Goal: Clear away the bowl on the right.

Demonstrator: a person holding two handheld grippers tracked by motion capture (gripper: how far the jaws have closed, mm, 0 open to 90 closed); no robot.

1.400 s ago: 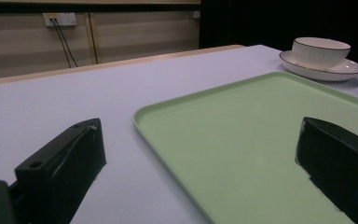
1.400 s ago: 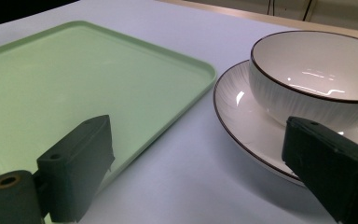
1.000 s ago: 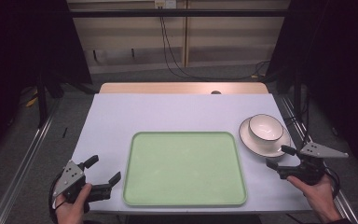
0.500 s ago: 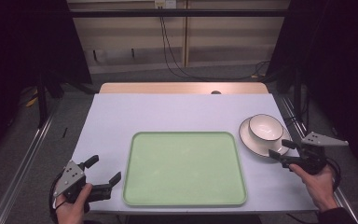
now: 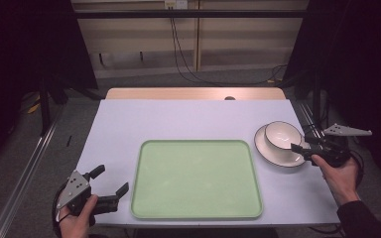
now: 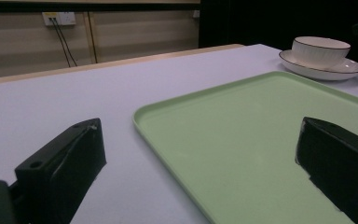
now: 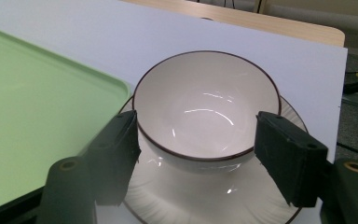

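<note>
A white bowl with a dark rim stands on a white plate at the right of the table. My right gripper is open at the plate's near right side. In the right gripper view its jaws stand on either side of the bowl, just above the plate, gripping nothing. A light green tray lies empty at the table's middle front. My left gripper hovers open at the tray's near left corner, and the left gripper view shows the tray between its jaws.
The table has a pale lilac top with a wooden strip along its far edge. Cables hang down the wall behind. Metal rails run along the floor on both sides of the table.
My right gripper has moved forward and left, from the table's right edge onto the plate, so its jaws now flank the bowl. The left gripper has stayed in place.
</note>
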